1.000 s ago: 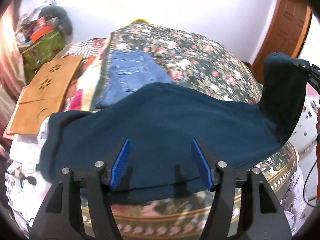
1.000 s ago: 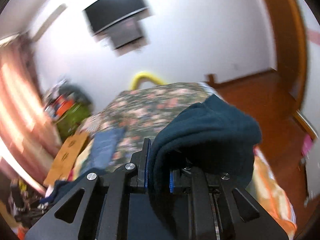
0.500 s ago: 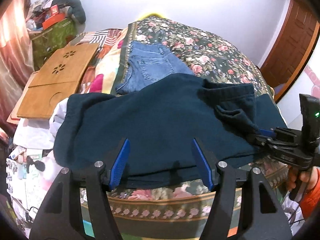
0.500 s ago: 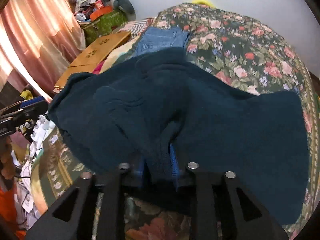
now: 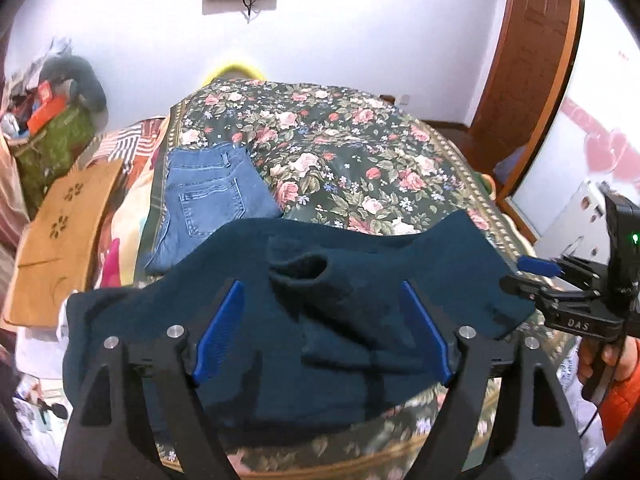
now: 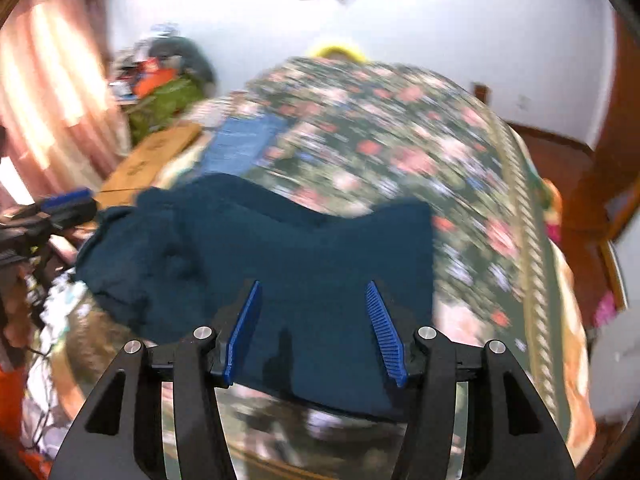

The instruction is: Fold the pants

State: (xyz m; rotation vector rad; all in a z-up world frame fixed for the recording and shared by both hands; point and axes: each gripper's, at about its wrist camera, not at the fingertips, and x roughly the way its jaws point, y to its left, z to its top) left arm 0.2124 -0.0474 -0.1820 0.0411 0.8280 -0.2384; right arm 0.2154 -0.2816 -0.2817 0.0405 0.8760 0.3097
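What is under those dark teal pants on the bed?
The dark teal pants lie on the floral bedspread, overlapping the folded blue jeans' near corner. Anything else beneath them is covered.

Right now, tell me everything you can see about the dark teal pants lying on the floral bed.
The dark teal fleece-looking pants lie spread across the near end of the floral bedspread, their near edge draping over its side. The fabric looks soft, thick and plain. A rumpled fold with a small open pocket of cloth sits near the middle, so they are not flat. One corner overlaps the folded blue jeans. The left gripper and right gripper are both open above the pants, gripping nothing.
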